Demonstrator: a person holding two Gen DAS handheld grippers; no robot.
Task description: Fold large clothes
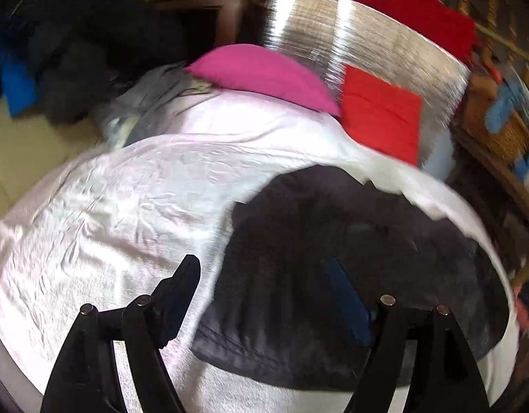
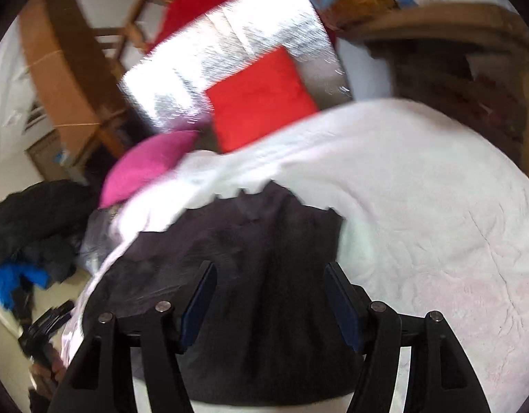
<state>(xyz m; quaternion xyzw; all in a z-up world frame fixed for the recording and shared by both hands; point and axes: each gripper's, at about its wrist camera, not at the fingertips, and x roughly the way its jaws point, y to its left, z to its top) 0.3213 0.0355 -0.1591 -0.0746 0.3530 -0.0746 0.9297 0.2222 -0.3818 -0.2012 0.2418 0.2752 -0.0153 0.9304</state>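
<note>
We have the dark garment (image 2: 257, 275) lying flat on the white bedspread (image 2: 436, 206), toward the near edge of the bed, and it reads to us as a piece just laid over in a fold, since its far edge sits straight and nothing pinches it. Our left gripper (image 1: 271, 296) hangs above the garment's left edge, jaws apart and empty, tilted down toward the cloth. Our right gripper (image 2: 269, 296) sits over the garment's middle, jaws likewise apart with only fabric below them, not pressed on it. Toward the far edge of the bed the pink pillow (image 1: 264, 72) and red cushion (image 1: 381, 117) lean on a silver foil panel (image 1: 367, 34), well apart from our work. A heap of dark clothes (image 2: 34, 220) waits off the bed's left side, likely next to be folded.
</note>
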